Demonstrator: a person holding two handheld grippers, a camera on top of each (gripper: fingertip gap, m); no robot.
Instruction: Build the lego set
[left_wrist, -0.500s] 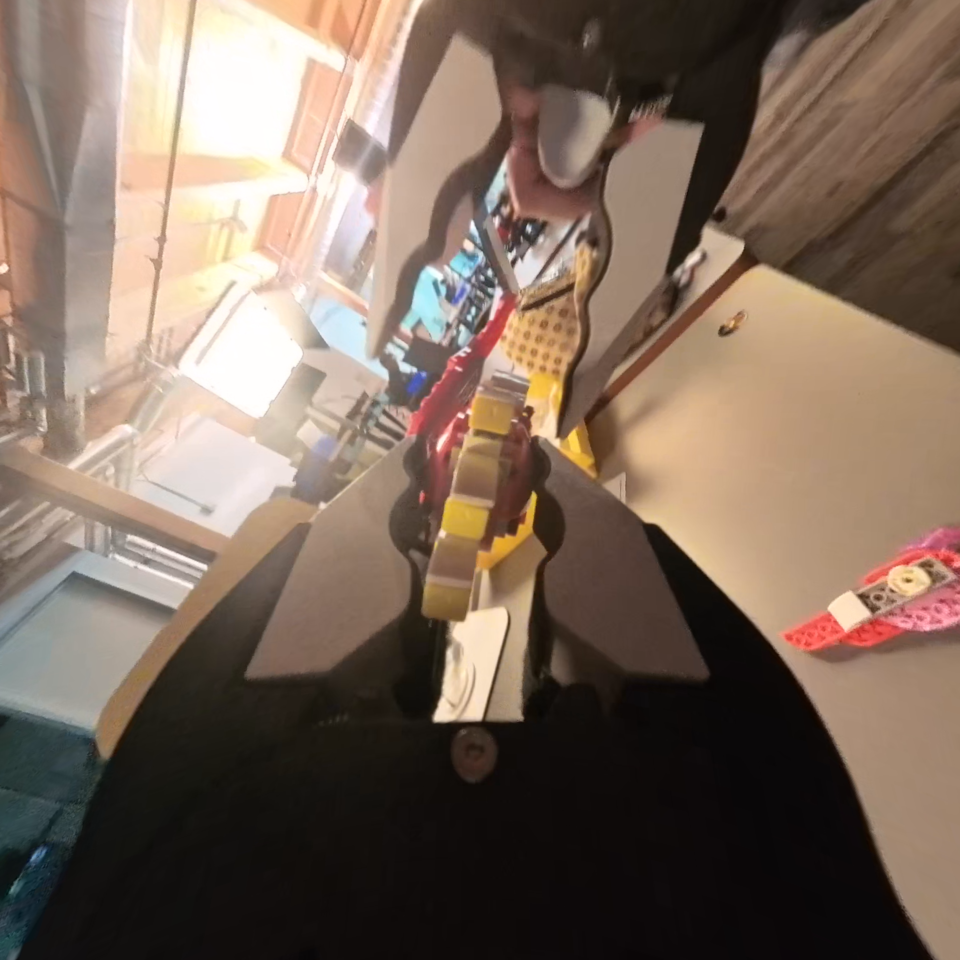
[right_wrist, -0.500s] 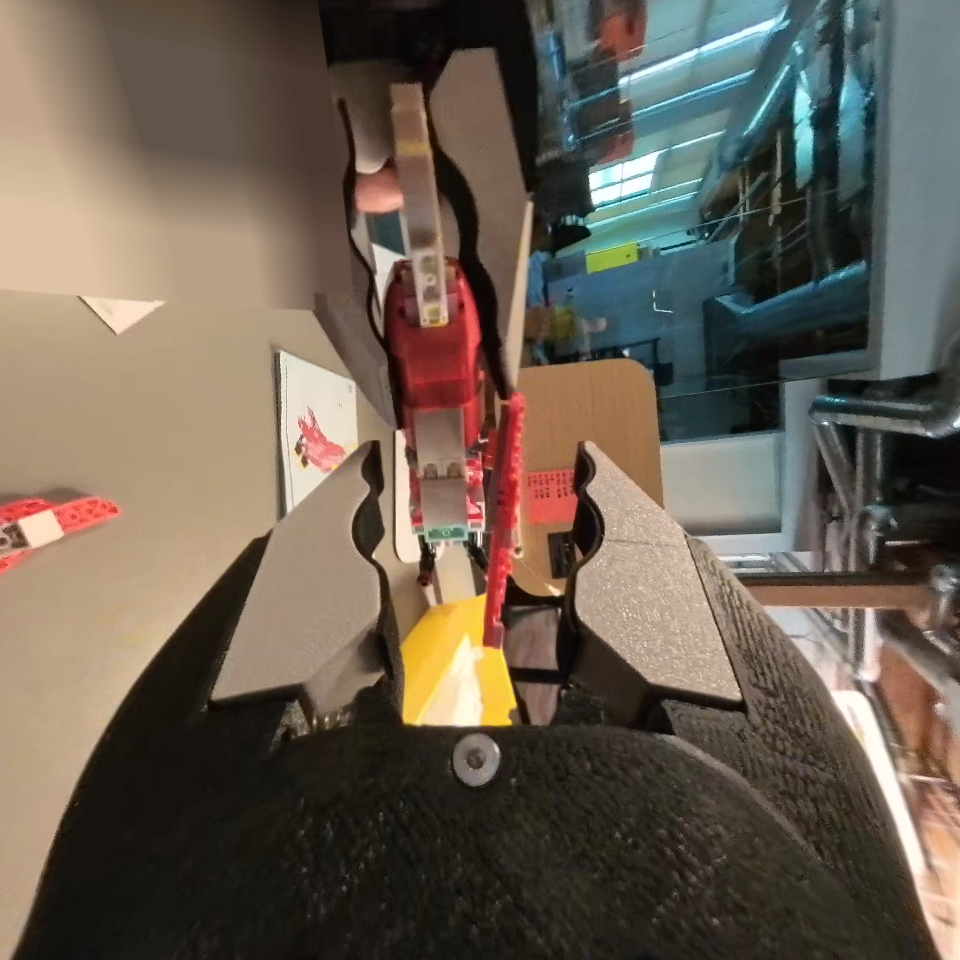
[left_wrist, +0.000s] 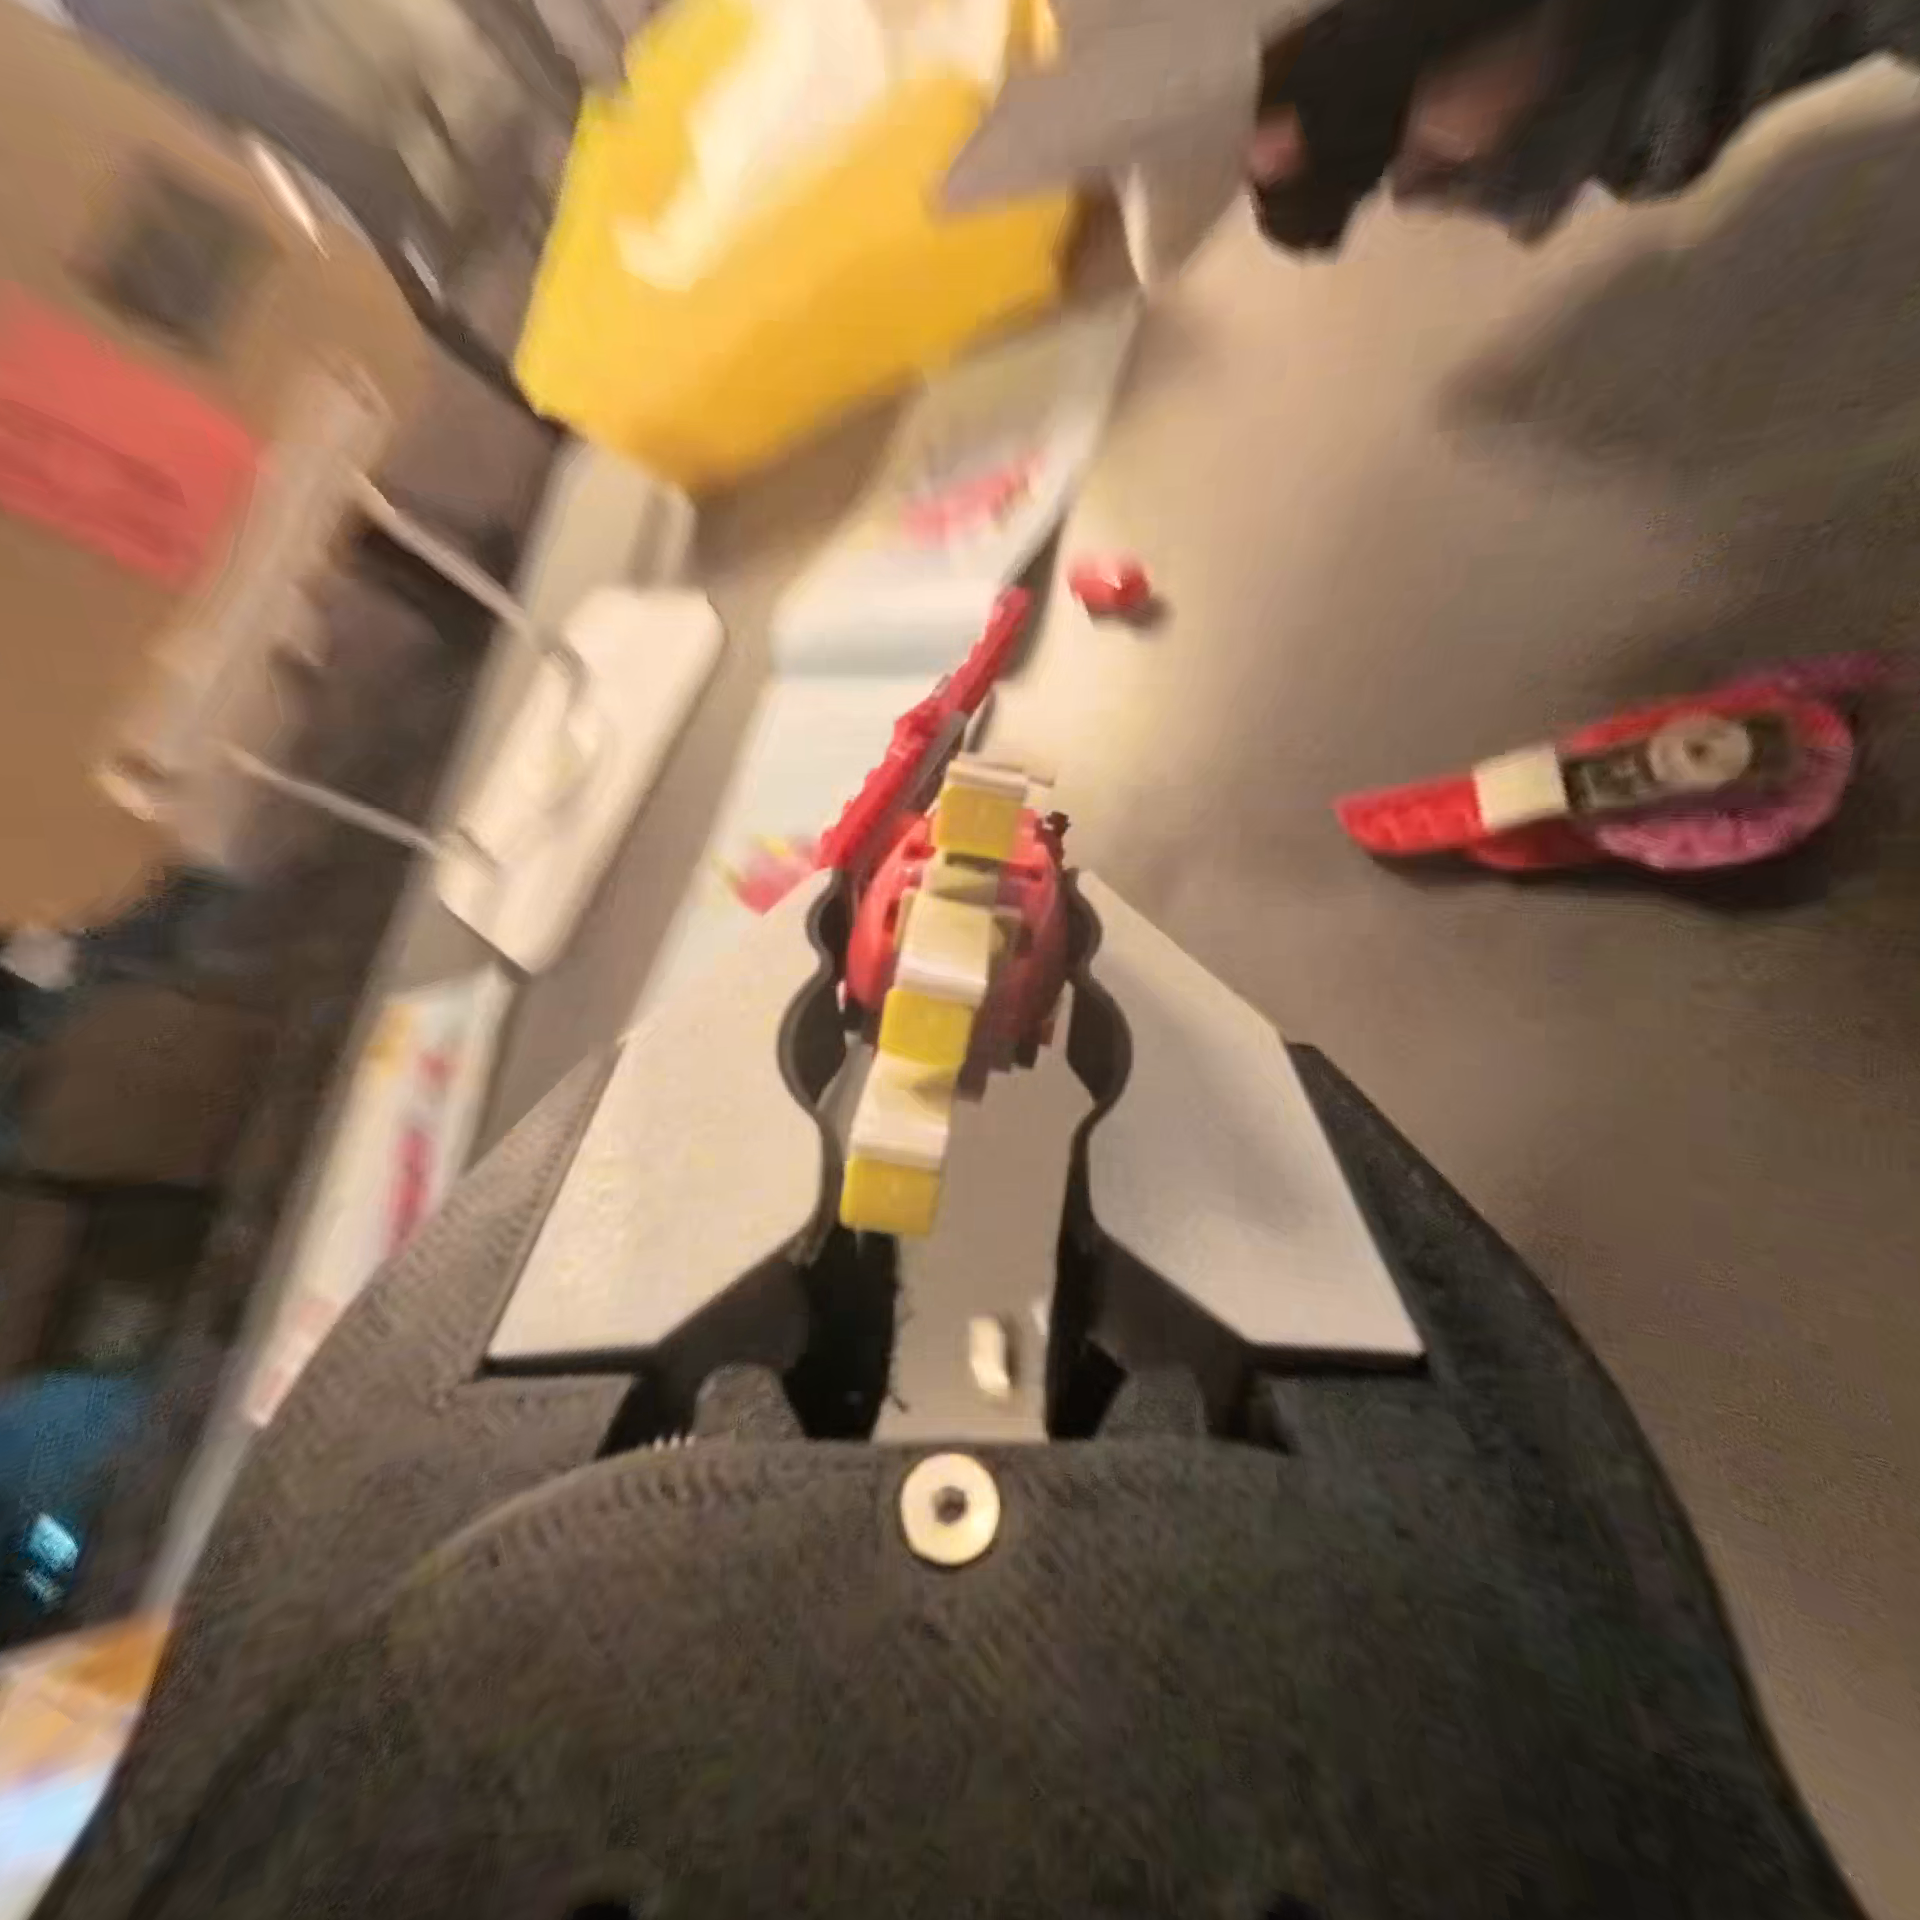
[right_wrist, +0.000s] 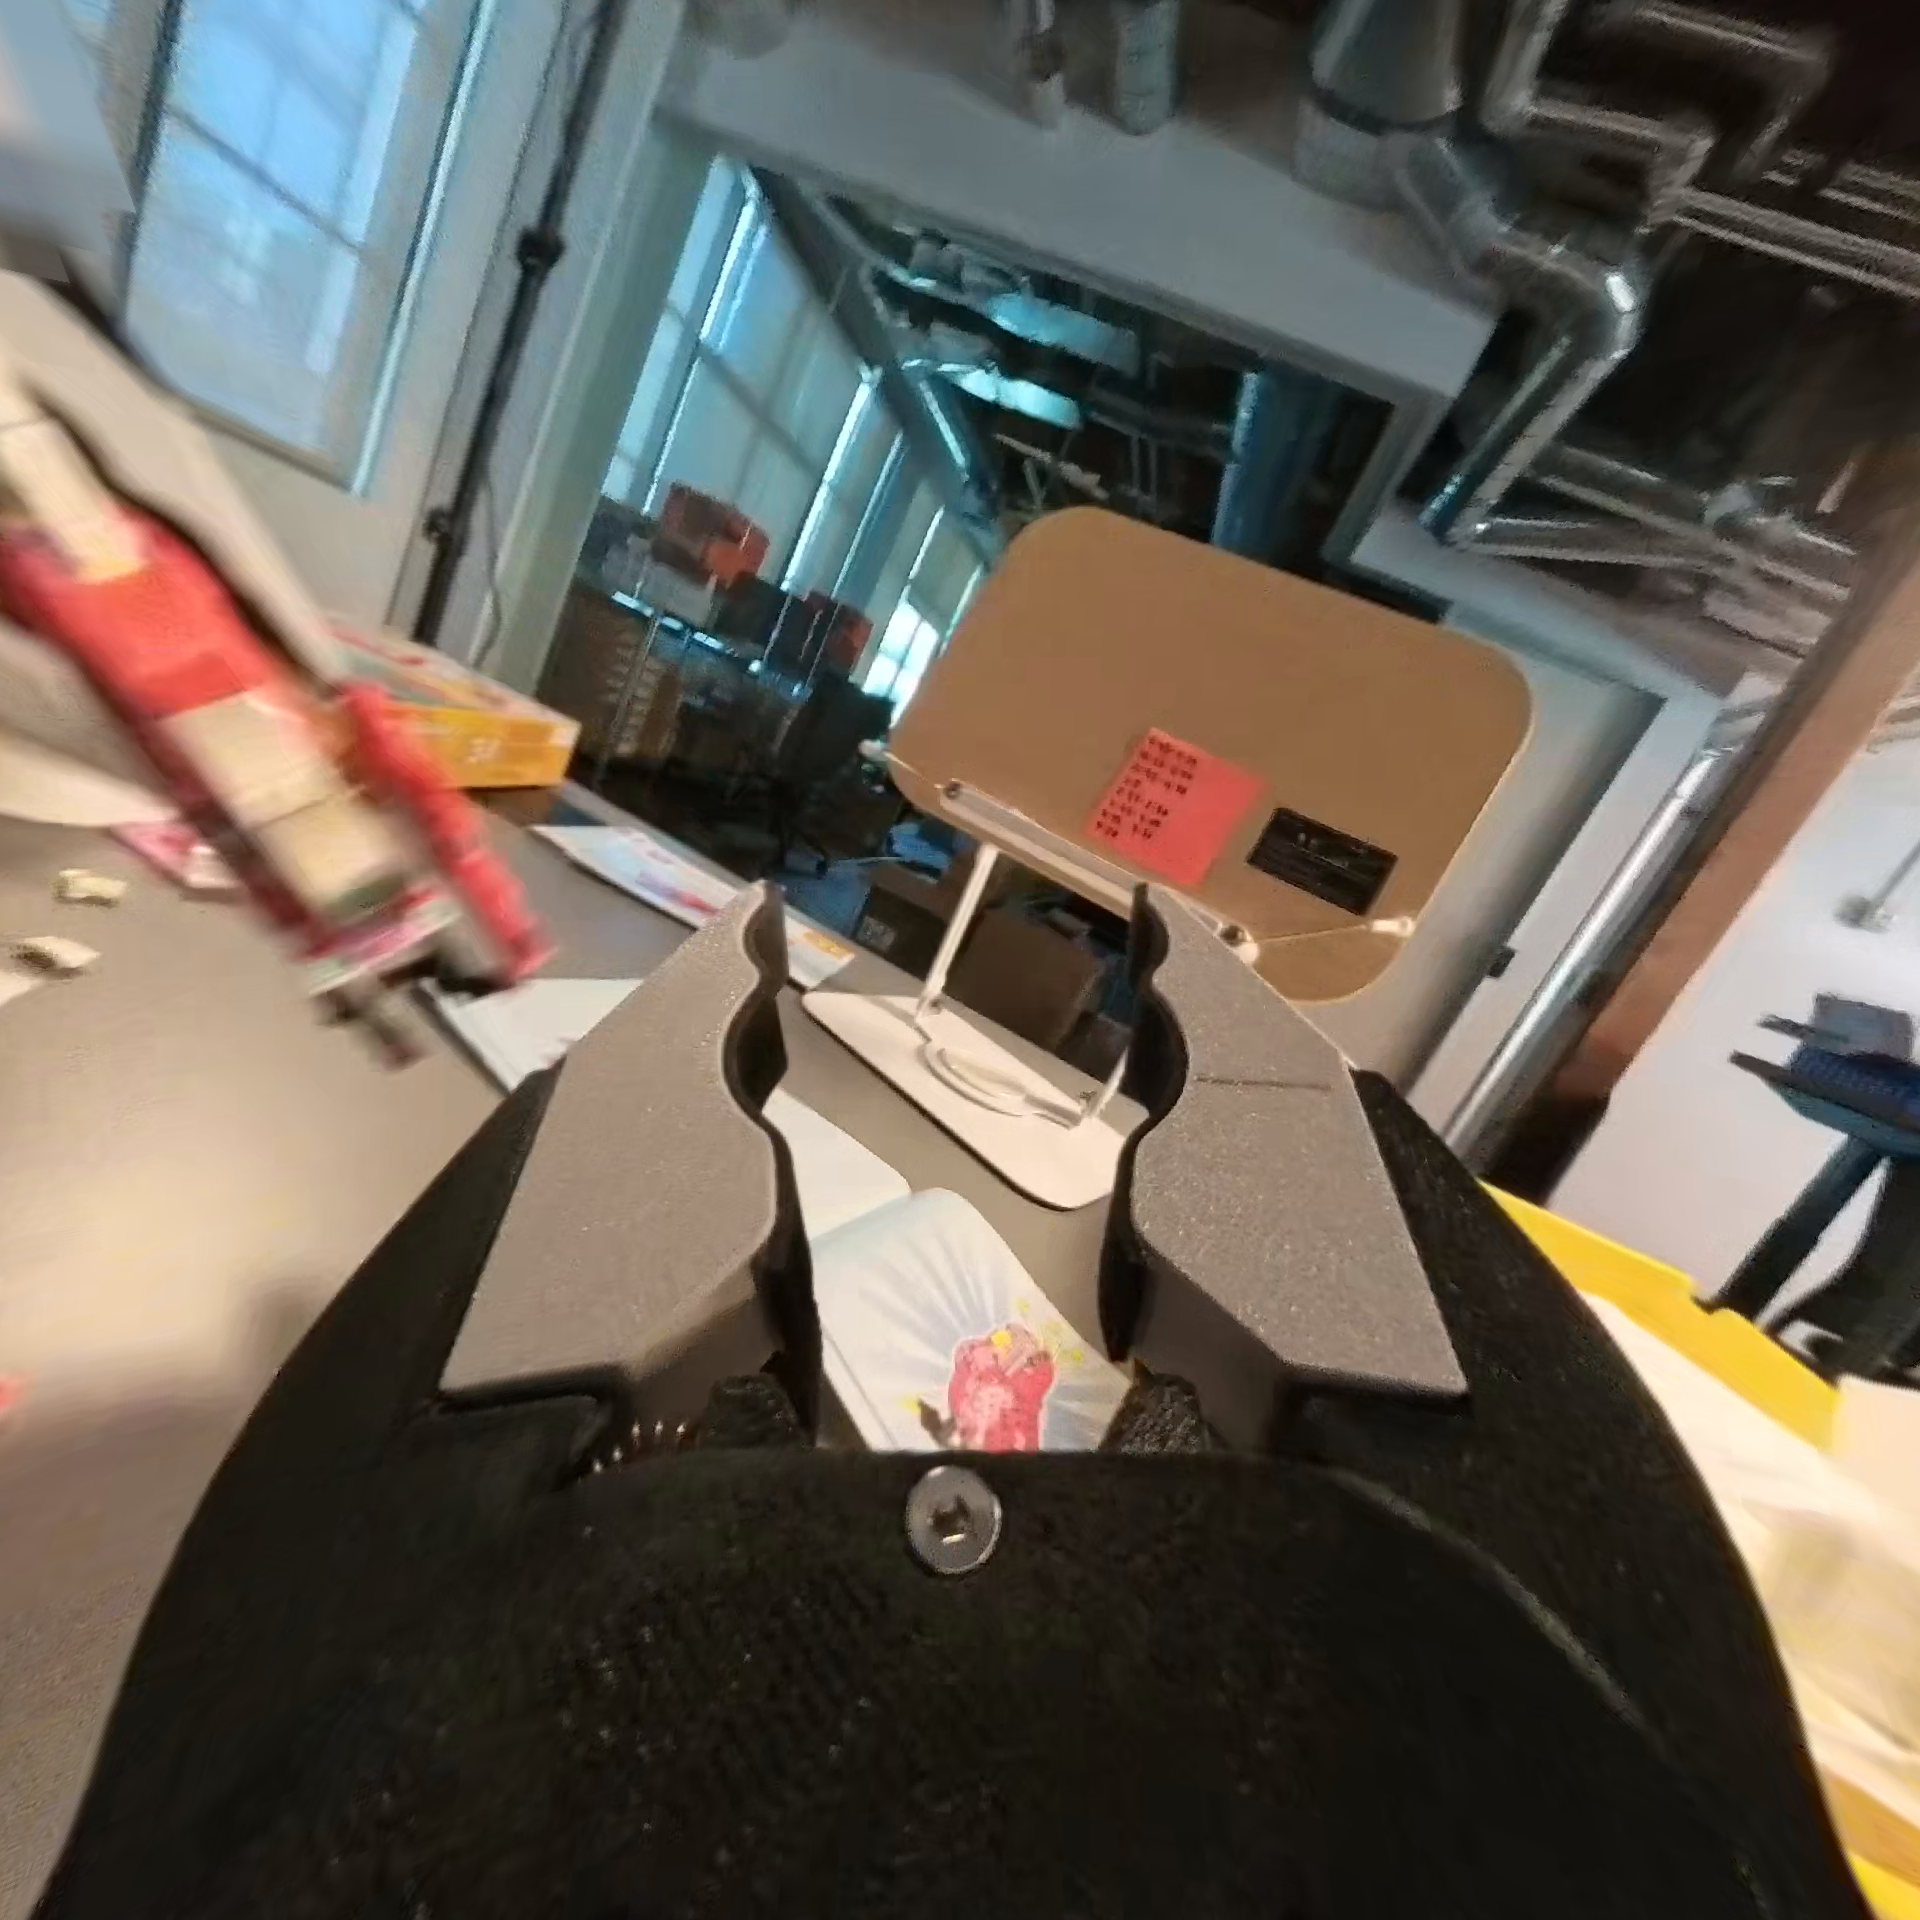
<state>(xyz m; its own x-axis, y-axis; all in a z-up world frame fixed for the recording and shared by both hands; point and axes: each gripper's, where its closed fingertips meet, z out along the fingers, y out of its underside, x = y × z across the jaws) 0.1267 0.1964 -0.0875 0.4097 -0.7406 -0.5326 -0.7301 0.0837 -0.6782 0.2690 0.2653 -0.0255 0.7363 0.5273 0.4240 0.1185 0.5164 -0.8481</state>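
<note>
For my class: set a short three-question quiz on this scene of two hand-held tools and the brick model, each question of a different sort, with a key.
1. True or false: the right tool is clamped on the red brick model.
2. Multiple choice: what lies on the grey table to the right of the left tool in the left wrist view? A) a blue cup B) a red and pink brick piece C) a pair of scissors
3. Fill in: the strip running along the model's top alternates white and ______ tiles.

Key: 1. False; its fingers stand apart with nothing between them, and the model is in the left tool. 2. B. 3. yellow.
</note>
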